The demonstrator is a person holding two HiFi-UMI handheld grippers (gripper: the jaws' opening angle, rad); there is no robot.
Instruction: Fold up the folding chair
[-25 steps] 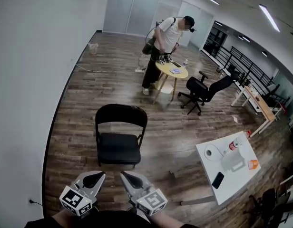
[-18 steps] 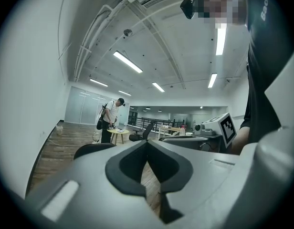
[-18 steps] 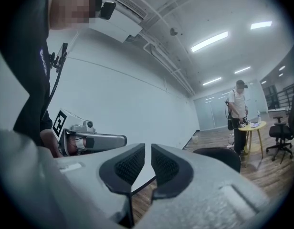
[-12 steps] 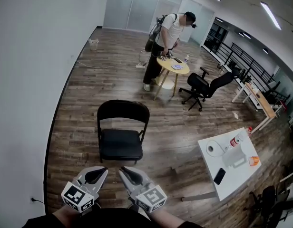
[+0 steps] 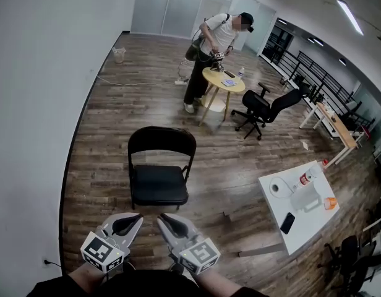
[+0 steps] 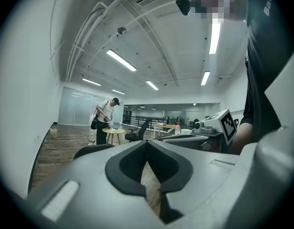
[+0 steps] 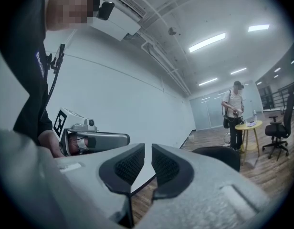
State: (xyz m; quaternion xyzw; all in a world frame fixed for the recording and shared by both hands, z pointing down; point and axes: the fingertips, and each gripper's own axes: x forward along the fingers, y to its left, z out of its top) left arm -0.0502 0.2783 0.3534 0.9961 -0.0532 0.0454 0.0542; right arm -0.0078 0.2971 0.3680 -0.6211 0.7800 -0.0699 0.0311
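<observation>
The black folding chair (image 5: 161,166) stands unfolded on the wood floor, its seat facing me. Both grippers hover side by side near my body, a short way in front of the seat and touching nothing. My left gripper (image 5: 136,217) is shut, its pads meeting in the left gripper view (image 6: 147,144), and the chair's back (image 6: 92,150) shows beyond it. My right gripper (image 5: 162,218) has just been opening a little. A thin gap shows between its pads (image 7: 148,149), with nothing in it. The chair (image 7: 218,156) lies to its right.
A white wall (image 5: 42,104) runs along the left. A person (image 5: 209,48) works at a round yellow table (image 5: 223,79) at the back, next to a black office chair (image 5: 265,110). A white table (image 5: 299,212) with a paper roll, bottle and phone stands to the right.
The head view has shifted slightly, so the chair sits a bit lower in frame. The person at the round table has changed posture. Both grippers keep their places.
</observation>
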